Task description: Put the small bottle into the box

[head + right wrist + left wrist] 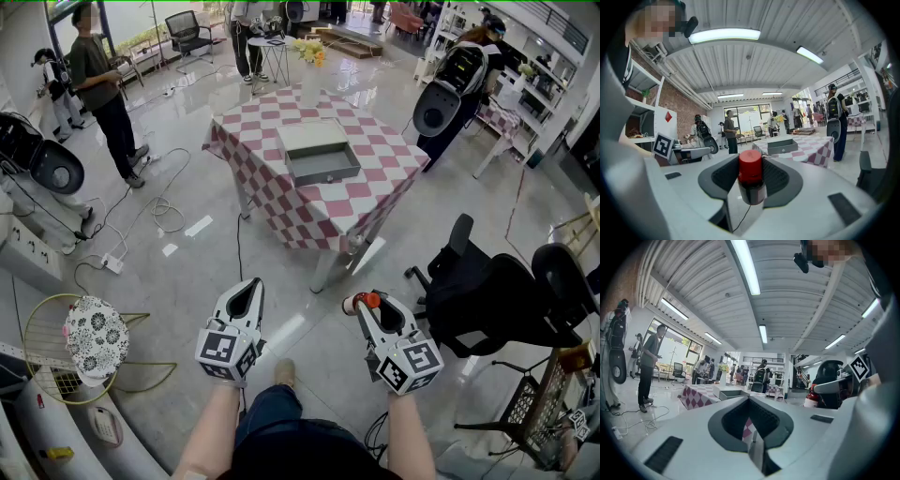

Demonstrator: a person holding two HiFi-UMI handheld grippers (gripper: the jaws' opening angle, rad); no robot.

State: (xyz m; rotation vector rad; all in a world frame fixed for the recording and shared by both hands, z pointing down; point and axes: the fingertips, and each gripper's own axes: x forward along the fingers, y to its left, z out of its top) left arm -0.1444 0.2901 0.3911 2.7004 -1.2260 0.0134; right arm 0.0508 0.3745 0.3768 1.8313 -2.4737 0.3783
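Clamped one red-capped small bottle (751,176) between the pads of the right gripper (361,304), low right of centre, forearm stretched forward. Held the left gripper (250,291) level beside it, jaws together, empty. Stood well apart from one open box (319,159) on the checked desk (314,214), upper centre.

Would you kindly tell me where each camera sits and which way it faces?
Head view: on the person's head, looking steeply down at the table and box ahead; arms, left tool and right tool show.
Left gripper view: on the left tool, looking along its shut, empty jaws at the table.
Right gripper view: on the right tool, looking along jaws clamping the bottle, tableward.
Shared: all three show table and box.
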